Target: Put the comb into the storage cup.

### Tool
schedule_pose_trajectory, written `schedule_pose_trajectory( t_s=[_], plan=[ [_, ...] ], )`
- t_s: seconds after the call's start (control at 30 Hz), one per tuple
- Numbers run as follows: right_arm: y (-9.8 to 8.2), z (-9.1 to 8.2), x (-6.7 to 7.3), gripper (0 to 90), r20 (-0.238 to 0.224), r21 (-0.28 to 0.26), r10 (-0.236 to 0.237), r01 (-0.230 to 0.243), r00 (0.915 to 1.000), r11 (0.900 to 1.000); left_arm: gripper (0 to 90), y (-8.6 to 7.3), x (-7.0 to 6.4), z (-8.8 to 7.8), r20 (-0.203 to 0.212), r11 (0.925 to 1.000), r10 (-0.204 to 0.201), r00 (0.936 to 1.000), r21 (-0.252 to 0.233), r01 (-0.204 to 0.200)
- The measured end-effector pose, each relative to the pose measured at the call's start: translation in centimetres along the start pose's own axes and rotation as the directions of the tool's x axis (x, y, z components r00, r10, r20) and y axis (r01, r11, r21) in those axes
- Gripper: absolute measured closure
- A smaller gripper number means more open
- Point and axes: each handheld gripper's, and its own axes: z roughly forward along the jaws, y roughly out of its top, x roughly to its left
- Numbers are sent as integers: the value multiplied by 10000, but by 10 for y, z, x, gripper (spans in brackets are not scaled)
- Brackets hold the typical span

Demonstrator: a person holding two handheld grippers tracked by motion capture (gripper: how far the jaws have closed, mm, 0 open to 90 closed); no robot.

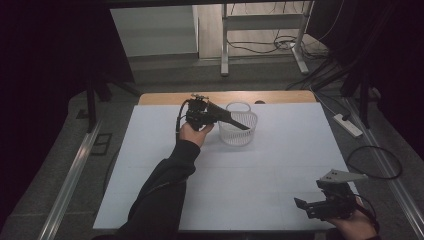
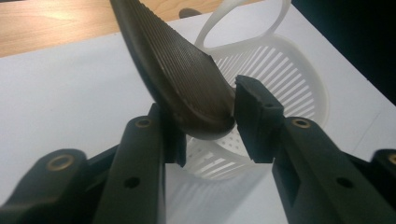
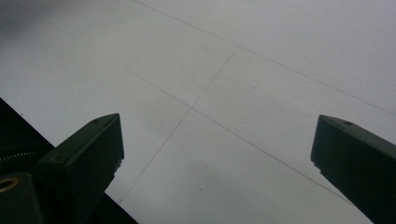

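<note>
While the dark ribbed handle [image 2: 187, 84] slants over the white slotted basket [image 2: 285, 74] at the far middle of the table [image 1: 260, 165], it lies between the jaws of my left hand-held gripper [image 2: 205, 126], touching them, though I cannot tell whether the pads press on it. My right hand-held gripper [image 3: 215, 154] rests near the table's near right corner, jaws wide apart over bare white surface, holding nothing.

We saw the white slotted plastic basket [image 1: 238, 127] standing toward the table's [image 1: 280, 165] far edge, the dark ridged wedge-shaped piece [image 1: 231, 119] slanting over its rim, left of centre.
</note>
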Motion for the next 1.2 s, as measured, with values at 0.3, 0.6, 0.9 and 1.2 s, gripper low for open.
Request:
schedule_pose_trajectory(
  t_s=[0.3, 0.6, 0.9, 1.2],
  plan=[
    [0, 0, 0, 31, -4, -13, -7, 7, 10000, 10000, 511, -1, -3, 3, -460, 9990, 425, 9980, 122, -420],
    [0, 0, 0, 31, -9, -8, 0, 0, 10000, 10000, 400, -2, -7, 6, -950, 9948, 989, 9906, 338, -960],
    [0, 0, -1, 29, 3, -6, 25, -25, 10000, 10000, 266, -4, -7, 5, -1279, 9922, 1241, 9840, 287, -1214],
    [0, 0, -1, 27, 4, -12, 34, -34, 10000, 10000, 116, -6, -7, 6, -1624, 9858, 1676, 9724, 413, -1630]
  ],
)
